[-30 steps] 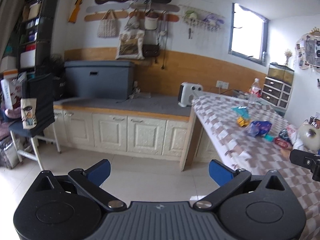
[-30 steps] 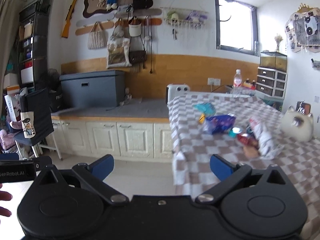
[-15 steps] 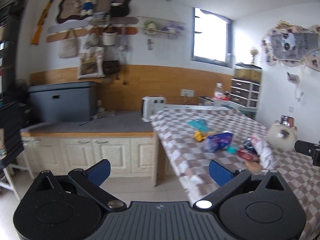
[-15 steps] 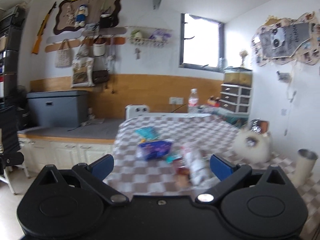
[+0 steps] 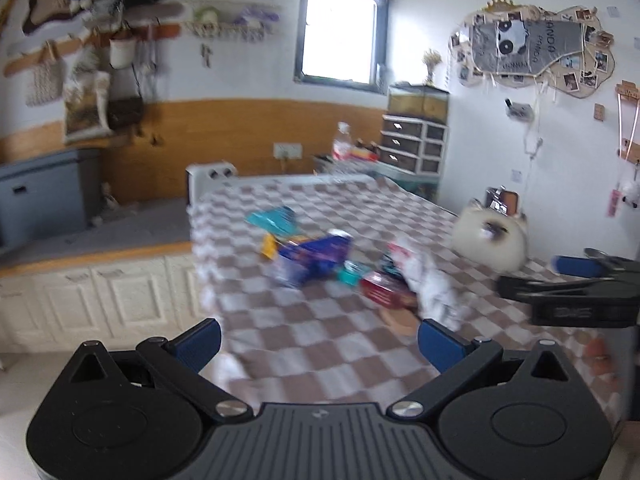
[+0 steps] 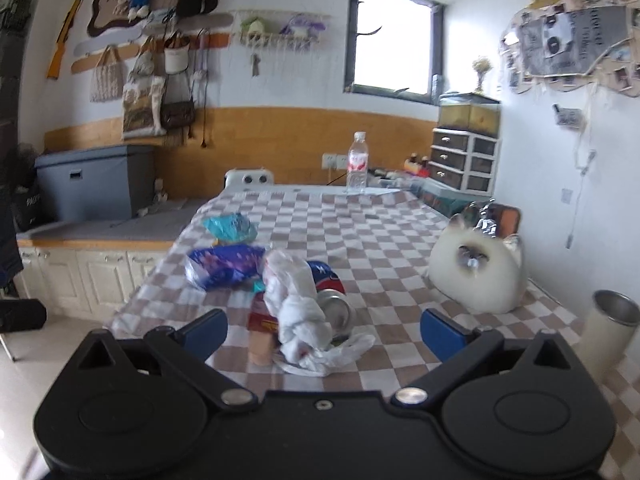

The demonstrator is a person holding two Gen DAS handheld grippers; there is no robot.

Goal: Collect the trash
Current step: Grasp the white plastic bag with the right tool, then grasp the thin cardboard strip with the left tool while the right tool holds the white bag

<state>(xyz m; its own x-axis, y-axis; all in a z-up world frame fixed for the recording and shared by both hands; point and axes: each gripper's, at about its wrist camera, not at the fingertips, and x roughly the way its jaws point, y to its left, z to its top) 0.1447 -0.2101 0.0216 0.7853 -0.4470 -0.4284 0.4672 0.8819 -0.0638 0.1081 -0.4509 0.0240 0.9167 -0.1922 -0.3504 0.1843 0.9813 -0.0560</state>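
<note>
Landmark: the white bag (image 6: 298, 304), crumpled at the near end of the checked surface (image 6: 384, 236).

Far left of the bag, off the surface: a grey bin (image 6: 94, 180) on a low counter, possibly where trash goes, though this cannot be confirmed.

Left claw (image 5: 318, 344): released, jaws wide, holding nothing, poised short of the surface's near edge and aimed at the trash cluster.

Left of and behind the bag: a teal wrapper (image 6: 230, 227) farthest back, then a blue packet (image 6: 224, 264) lying flat. Touching the bag's left side, a red box (image 6: 260, 318) with a tan piece (image 6: 260, 350) in front of it.

Right claw (image 6: 322, 334): released, jaws wide and empty, framing the bag directly ahead; this spread suits taking a bulky, soft item first.

Just right of the bag: a can (image 6: 334, 306) on its side, open end toward the camera, touching the bag.

Well right: a cat figure (image 6: 478, 274) and a steel cup (image 6: 608, 330), upright and apart from the heap, judged to be furnishings rather than trash. A water bottle (image 6: 357, 162) stands at the far end.
</note>
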